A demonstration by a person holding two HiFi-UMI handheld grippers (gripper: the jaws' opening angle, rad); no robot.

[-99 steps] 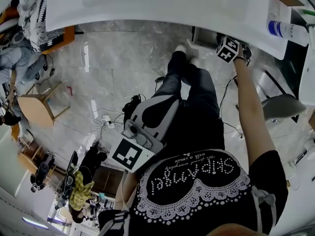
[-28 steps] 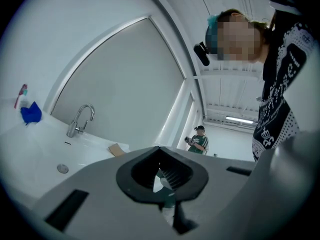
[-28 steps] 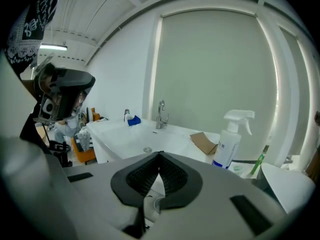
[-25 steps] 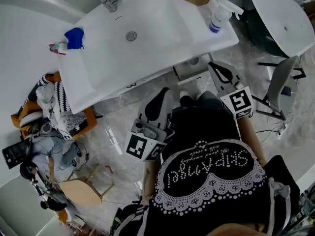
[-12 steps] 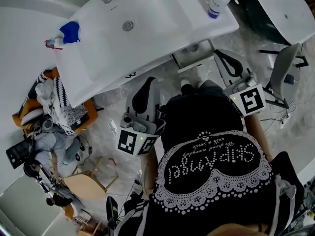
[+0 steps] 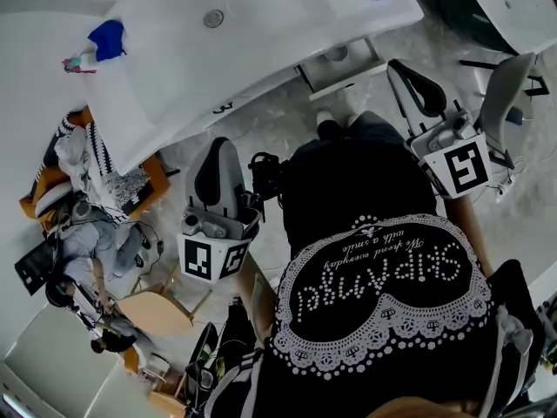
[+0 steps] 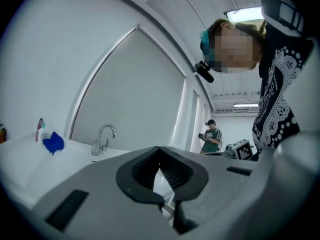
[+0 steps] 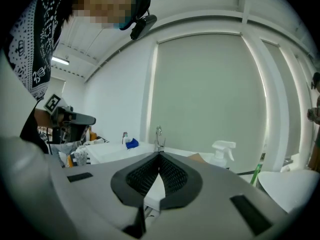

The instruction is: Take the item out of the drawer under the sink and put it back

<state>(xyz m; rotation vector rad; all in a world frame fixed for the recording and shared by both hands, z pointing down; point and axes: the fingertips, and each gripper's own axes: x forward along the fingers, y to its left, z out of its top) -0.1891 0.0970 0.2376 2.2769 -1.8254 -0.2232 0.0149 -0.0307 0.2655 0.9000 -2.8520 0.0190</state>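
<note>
Where the drawer (image 6: 350, 70) juts open under the white sink (image 6: 261, 24), a small round item (image 6: 338, 54) lies inside it.
What the item is cannot be told. Left gripper (image 7: 159, 149) and right gripper (image 8: 159, 155) point toward the sink, clear of the drawer, each with jaws together and nothing between them. A blue cloth (image 6: 108, 38) lies on the sink's far corner.

Bright even indoor light, glaring ceiling panel (image 7: 245, 15), fisheye-curved edges, dark corners
</note>
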